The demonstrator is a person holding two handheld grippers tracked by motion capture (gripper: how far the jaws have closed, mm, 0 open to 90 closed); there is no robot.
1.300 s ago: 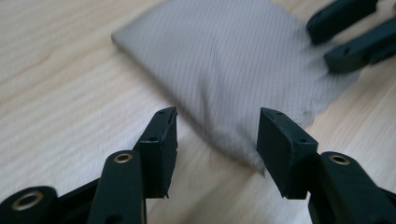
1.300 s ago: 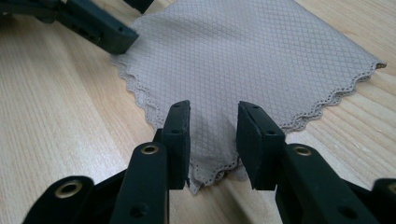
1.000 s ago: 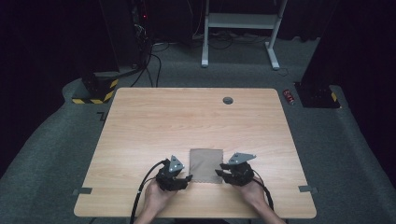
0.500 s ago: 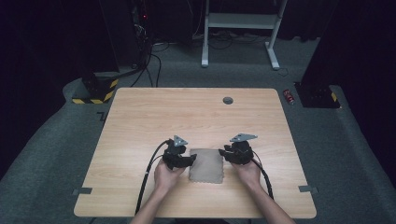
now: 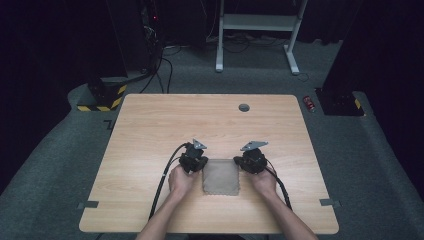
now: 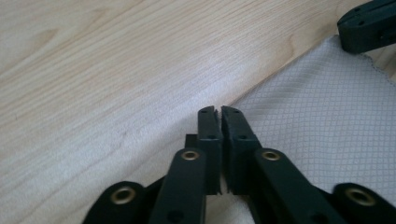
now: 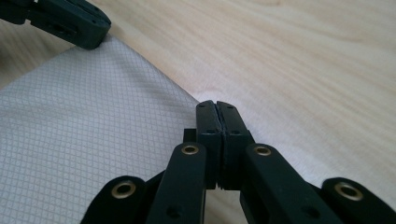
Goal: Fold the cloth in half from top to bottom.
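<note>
We have both pairs of tongs pressed together at the far corners of the cloth (image 5: 220,177). The left gripper (image 6: 219,112) has just closed; in its own view the jaws meet right at the cloth's edge, where fabric gives way to bare wood, and we judge a corner is pinched, though the fabric between the pads is hidden. The right gripper (image 7: 217,106) has likewise just closed, its tips at the cloth's other far corner, again with the nipped fabric out of sight.

In the high view the left gripper (image 5: 196,161) sits left of centre in the lower half of the frame and the right gripper (image 5: 250,161) right of centre, the cloth lying between them and slightly below, towards the bottom edge. Each hand is equally near its own corner. The cloth is close to square, so no clear long axis; the edge we hold runs left to right across the frame.

It is a thin beige-grey fabric with a fine grid weave, flat on the wooden table (image 5: 150,125), its lower edge slightly ragged.
</note>
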